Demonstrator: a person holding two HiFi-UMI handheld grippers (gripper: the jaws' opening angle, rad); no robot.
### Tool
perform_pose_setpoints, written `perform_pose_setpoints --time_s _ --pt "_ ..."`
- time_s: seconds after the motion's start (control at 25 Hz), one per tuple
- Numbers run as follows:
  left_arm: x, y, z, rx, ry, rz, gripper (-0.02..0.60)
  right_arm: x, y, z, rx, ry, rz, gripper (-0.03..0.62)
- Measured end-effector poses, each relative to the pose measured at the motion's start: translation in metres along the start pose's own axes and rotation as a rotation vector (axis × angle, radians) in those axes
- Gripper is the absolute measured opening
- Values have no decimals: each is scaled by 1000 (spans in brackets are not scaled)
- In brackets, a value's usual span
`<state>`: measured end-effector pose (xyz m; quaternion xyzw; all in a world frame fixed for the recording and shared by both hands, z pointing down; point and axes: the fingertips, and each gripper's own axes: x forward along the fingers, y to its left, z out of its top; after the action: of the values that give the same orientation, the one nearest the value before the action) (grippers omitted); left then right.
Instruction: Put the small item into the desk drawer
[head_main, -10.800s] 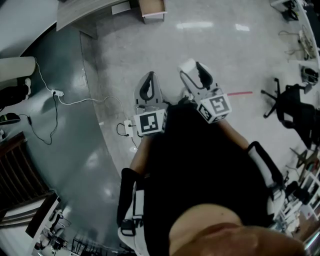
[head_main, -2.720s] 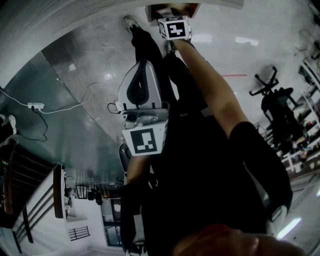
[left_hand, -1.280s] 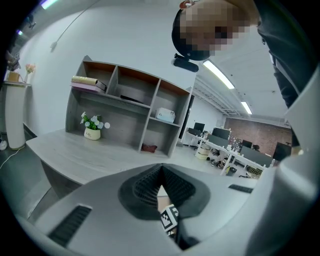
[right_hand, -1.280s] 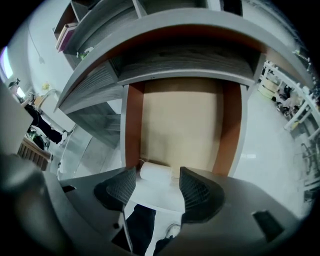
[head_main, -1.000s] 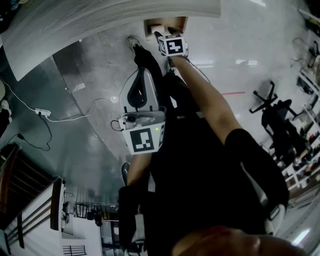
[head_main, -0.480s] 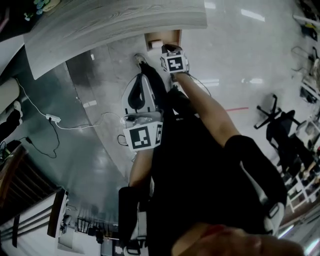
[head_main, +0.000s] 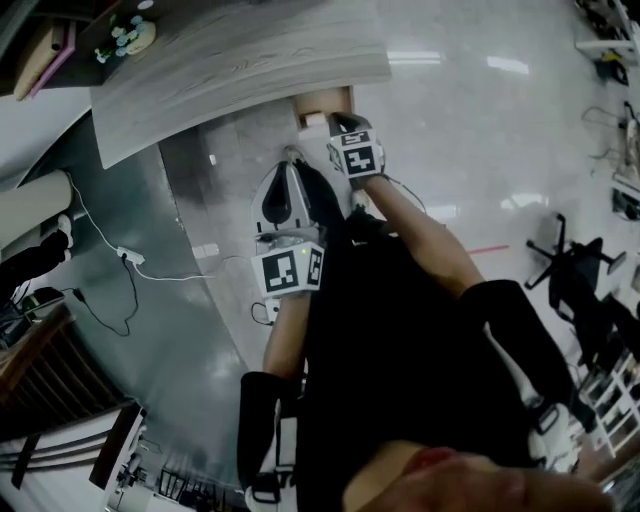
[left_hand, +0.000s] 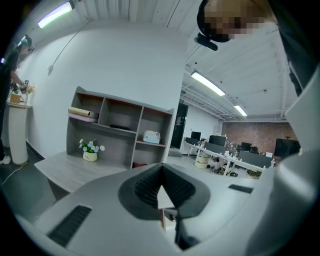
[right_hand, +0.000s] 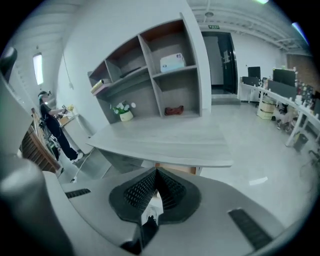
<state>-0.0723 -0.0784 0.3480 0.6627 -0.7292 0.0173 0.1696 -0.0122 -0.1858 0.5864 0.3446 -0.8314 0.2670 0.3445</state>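
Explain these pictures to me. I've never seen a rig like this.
There is no robot here: a person holds a pair of tongs in each hand. The head view comes from a camera on the person's head, looking steeply down. It shows the left tongs and right tongs held out near a grey desk. The other two views come from cameras riding on each pair of tongs, looking along their jaws. Both pairs are shut and hold nothing. On the desk stand a shelf unit and a small flower pot. Under the desk's edge is an open drawer, and a small white item appears to lie in it.
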Motion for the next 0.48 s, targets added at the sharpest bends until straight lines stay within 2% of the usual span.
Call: perform_pose_setpoints --time_s 0.24,0.48 --pt "-36 -25 10 20 -29 30 -2 -73 7 27 -40 -154 44 0" --pt "-67 -44 18 34 -53 54 -2 -138 19 29 -61 -250 90 0"
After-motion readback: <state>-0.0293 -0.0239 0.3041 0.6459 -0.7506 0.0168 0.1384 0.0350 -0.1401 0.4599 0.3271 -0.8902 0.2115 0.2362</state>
